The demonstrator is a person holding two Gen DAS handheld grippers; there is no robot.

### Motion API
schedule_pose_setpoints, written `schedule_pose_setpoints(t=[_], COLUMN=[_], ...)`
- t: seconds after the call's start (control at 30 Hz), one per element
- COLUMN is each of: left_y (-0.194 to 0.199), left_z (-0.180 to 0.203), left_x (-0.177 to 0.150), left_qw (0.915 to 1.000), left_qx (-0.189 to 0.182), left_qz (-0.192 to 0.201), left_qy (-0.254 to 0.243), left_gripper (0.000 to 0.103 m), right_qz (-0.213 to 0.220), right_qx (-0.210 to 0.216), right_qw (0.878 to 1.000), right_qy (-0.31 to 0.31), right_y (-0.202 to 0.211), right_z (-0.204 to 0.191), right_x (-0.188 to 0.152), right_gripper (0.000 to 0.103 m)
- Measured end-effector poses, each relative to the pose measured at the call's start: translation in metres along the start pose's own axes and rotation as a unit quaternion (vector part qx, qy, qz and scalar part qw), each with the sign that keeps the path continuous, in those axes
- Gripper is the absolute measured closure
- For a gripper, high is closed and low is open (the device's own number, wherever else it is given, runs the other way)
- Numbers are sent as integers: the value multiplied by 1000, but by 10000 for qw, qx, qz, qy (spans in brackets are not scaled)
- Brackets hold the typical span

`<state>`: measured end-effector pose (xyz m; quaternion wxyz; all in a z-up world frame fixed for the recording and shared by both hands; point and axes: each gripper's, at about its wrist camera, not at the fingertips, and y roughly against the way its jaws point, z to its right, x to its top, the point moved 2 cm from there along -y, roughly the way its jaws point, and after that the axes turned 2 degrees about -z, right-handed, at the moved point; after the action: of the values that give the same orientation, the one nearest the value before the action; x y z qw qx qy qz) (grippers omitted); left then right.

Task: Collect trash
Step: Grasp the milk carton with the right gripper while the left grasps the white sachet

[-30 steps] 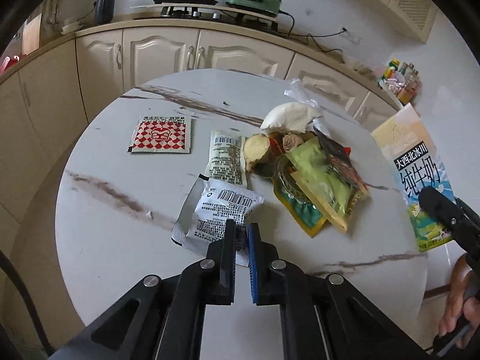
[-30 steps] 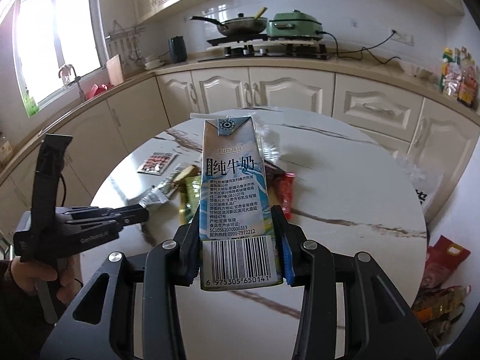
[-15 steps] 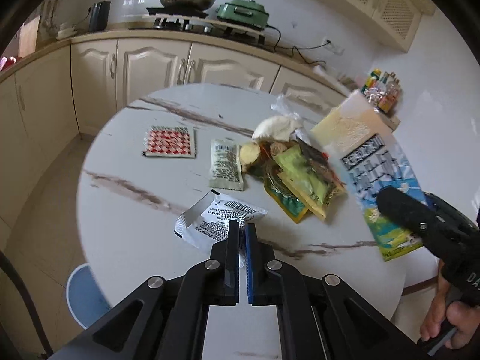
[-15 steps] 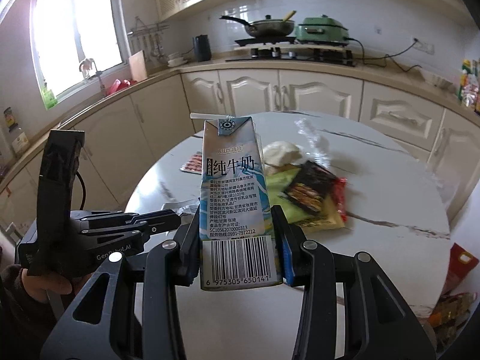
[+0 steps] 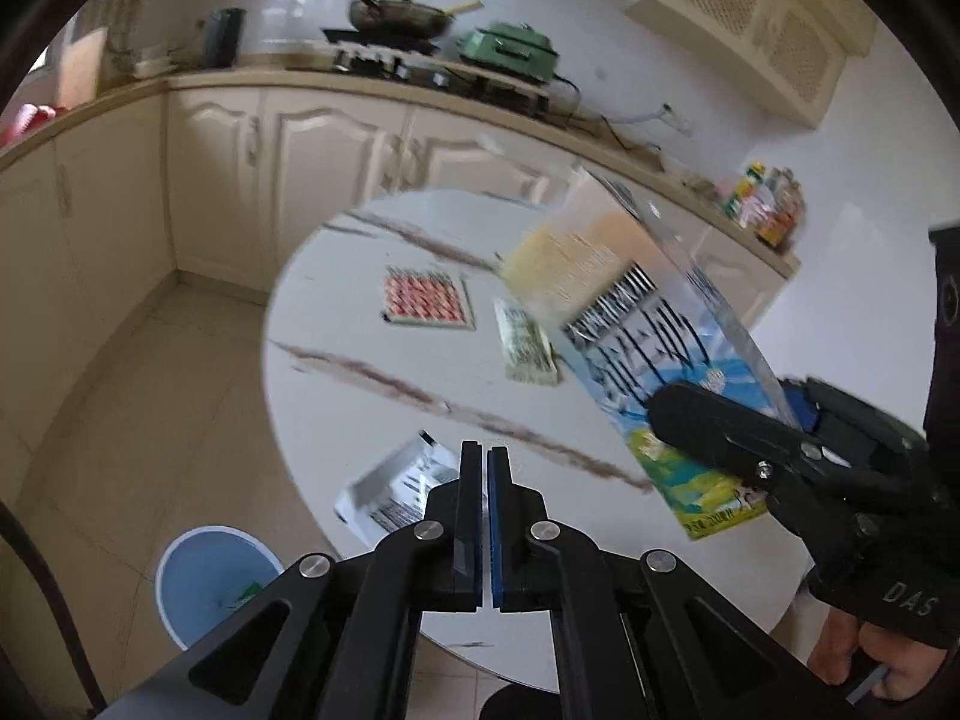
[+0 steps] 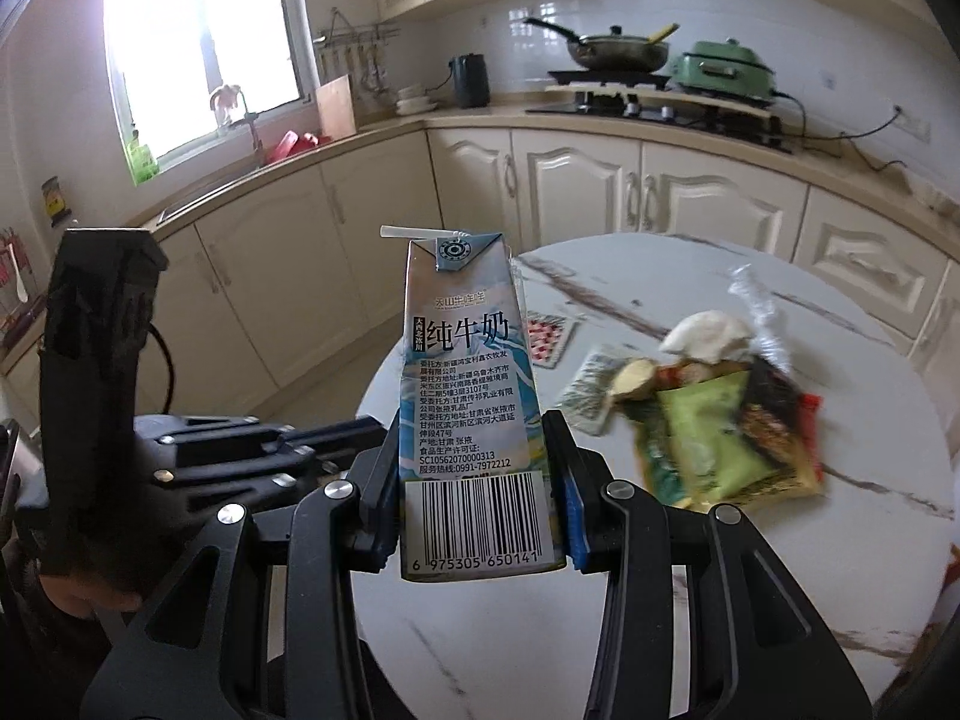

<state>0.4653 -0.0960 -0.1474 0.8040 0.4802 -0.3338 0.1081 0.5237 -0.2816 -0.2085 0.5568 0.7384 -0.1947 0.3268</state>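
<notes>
Milk carton (image 6: 474, 408) clamped in right claw (image 6: 474, 480).

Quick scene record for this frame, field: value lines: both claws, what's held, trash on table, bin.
left claw: shut; a white barcode wrapper lies just behind its tips, grip not clear
right claw: shut on milk carton, carton upright, white straw at its top
table: round, white marble
loose trash: red checkered packet, pale printed sachet
pile: green and yellow pouches with a white lump
bin: blue, on the floor beside the table, some scraps inside
</notes>
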Motion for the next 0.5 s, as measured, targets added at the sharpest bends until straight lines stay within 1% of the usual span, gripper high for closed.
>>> schedule_pose_setpoints(t=[0.03,0.1,0.13,0.17,0.2,0.23,0.27,0.3,0.33,0.4,0.5], left_y=[-4,-7,-4,0,6,6,7,8,7,3,-4], left_z=[-2,-1,-1,2,7,11,13,13,13,8,16], left_x=[-2,-7,-8,-8,-7,-7,-8,-9,-11,-13,-14], left_qw=[10000,9999,10000,9999,9993,9979,9969,9952,9947,9953,9943], left_qx=[54,-42,9,35,107,235,338,506,535,529,543], left_qz=[-64,-132,-77,33,117,88,81,78,61,-132,-250], left_qy=[4,-37,-30,-114,-336,-594,-710,-839,-874,-797,-882], left_gripper=[103,103,103,99,96,86,73,67,63,63,63], right_qz=[-41,-85,-100,-129,-146,-163,-166,-163,-154,-130,-128], right_qx=[-11,-41,-50,-81,-104,-127,-136,-143,-153,-156,-142], right_qw=[10000,9999,9999,9999,9998,9997,9997,9997,9997,9997,9997], right_qy=[-5,-37,-45,-60,-78,-110,-126,-135,-141,-166,-178], right_y=[-4,-7,-6,-7,-6,-5,-5,-4,-3,-1,-1], right_z=[-2,-1,-2,-1,0,2,3,5,6,7,8], right_x=[-1,-6,-9,-11,-14,-16,-17,-16,-16,-17,-19], right_gripper=[64,64,64,64,64,64,64,64,64,64,64])
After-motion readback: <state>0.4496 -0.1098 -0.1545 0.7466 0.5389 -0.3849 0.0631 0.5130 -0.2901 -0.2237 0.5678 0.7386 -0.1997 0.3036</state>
